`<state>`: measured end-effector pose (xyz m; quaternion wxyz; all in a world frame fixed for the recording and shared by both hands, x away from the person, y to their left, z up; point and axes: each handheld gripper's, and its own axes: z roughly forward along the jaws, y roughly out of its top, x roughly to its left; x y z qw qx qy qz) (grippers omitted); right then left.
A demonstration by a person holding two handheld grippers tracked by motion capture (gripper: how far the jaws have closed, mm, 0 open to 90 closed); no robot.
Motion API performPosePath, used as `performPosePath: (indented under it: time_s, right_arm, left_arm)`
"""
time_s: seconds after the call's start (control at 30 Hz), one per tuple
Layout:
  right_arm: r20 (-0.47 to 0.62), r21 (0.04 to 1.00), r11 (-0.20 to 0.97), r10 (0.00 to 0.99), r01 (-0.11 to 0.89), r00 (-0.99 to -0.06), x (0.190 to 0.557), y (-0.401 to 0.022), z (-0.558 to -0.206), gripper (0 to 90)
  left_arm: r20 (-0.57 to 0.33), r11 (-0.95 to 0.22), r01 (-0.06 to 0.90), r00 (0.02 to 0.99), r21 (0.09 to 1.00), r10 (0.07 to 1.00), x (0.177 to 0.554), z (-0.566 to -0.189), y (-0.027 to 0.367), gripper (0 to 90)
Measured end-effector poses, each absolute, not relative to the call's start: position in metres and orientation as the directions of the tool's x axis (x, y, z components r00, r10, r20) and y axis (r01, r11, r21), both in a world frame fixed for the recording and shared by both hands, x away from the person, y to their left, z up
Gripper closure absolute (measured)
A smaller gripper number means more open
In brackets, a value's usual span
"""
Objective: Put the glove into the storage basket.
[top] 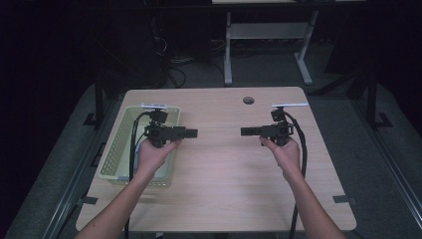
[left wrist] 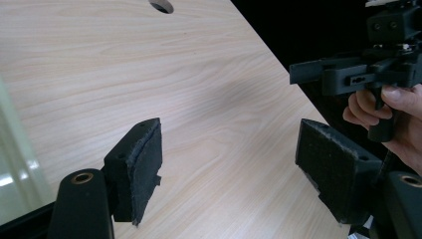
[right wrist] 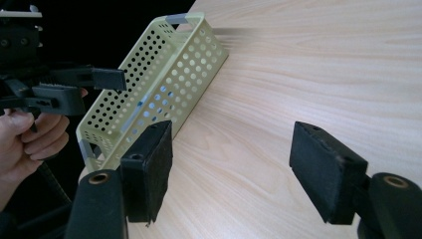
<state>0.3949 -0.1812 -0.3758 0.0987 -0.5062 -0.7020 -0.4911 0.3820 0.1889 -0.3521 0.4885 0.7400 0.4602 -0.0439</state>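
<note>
Over a light wooden table a person's two hands hold black grippers level, their jaws pointing at each other across the middle. My left gripper hovers by the inner edge of a pale green perforated basket. Its jaws stand wide open with only bare wood between the pads. My right gripper hovers over the table's right half, also wide open and holding nothing. Each gripper view shows the other gripper farther off: the right one and the left one.
The basket lies lengthwise along the table's left edge; I cannot see anything inside it. A round cable hole sits near the far edge. Behind the table stand a white desk frame and dark floor with cables.
</note>
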Motion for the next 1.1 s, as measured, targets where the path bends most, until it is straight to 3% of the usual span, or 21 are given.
performPosePath:
  time_s: [0.73, 1.1]
  right_arm:
    - [0.658, 0.558, -0.045, 0.632, 0.828, -0.409, 0.374, -0.217, -0.399, 30.9]
    - [0.666, 0.545, -0.052, 0.633, 0.837, -0.394, 0.362, -0.233, -0.411, 30.9]
  left_arm:
    - [-0.521, -0.088, 0.717, 0.579, 0.691, 0.627, 0.363, -0.367, 0.168, 25.0]
    - [-0.490, -0.135, 0.695, 0.617, 0.707, 0.616, 0.350, -0.372, 0.155, 25.2]
